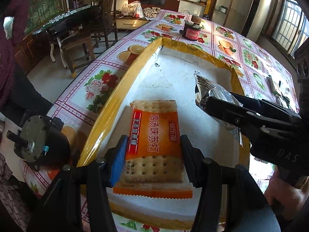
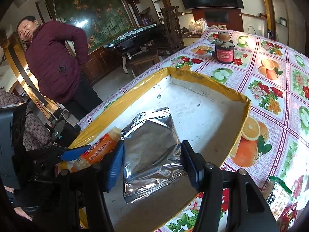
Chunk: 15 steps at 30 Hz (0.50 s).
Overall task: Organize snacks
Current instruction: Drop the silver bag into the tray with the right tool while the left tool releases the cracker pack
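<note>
My left gripper (image 1: 153, 154) is shut on an orange cracker packet (image 1: 154, 135), held low over the white floor of a shallow tray with yellow taped walls (image 1: 119, 89). My right gripper (image 2: 152, 162) is shut on a silver foil snack packet (image 2: 152, 150) over the same tray (image 2: 214, 85). In the left wrist view the right gripper (image 1: 210, 104) comes in from the right with the foil packet (image 1: 208, 89). In the right wrist view the left gripper (image 2: 75, 154) and the orange packet (image 2: 98, 150) show at the left.
The tray sits on a table with a flower-and-fruit cloth (image 1: 249, 58). A dark red jar (image 2: 225, 52) stands behind the tray. More snack packets (image 2: 280, 197) lie on the cloth at the right. A small motor (image 1: 38, 141) sits left of the tray. A person (image 2: 54, 58) stands at the left.
</note>
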### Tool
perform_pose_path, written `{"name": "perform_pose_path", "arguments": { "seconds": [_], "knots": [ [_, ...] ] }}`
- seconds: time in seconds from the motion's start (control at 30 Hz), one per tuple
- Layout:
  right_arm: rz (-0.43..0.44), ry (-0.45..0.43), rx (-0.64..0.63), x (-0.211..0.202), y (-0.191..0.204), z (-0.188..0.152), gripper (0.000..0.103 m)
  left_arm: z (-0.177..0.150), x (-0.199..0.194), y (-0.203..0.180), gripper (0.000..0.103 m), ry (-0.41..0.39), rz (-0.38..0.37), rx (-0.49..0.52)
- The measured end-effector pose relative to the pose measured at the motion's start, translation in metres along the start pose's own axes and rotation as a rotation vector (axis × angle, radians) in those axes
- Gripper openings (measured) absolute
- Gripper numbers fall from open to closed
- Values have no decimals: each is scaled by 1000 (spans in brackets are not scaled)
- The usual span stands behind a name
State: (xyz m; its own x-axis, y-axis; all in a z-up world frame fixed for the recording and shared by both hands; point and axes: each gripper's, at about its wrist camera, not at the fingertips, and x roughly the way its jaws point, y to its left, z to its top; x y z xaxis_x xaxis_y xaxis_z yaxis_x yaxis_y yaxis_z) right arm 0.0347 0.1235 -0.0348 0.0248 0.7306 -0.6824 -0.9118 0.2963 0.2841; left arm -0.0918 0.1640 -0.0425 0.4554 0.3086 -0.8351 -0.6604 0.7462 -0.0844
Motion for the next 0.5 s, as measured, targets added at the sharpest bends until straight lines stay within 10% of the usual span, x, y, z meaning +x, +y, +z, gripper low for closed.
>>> {"name": "perform_pose_path", "arguments": {
  "seconds": [0.5],
  "knots": [
    [-68,71,-55,20,6,-5,60,-4,10,-5,57,34,7,14]
  ]
}}
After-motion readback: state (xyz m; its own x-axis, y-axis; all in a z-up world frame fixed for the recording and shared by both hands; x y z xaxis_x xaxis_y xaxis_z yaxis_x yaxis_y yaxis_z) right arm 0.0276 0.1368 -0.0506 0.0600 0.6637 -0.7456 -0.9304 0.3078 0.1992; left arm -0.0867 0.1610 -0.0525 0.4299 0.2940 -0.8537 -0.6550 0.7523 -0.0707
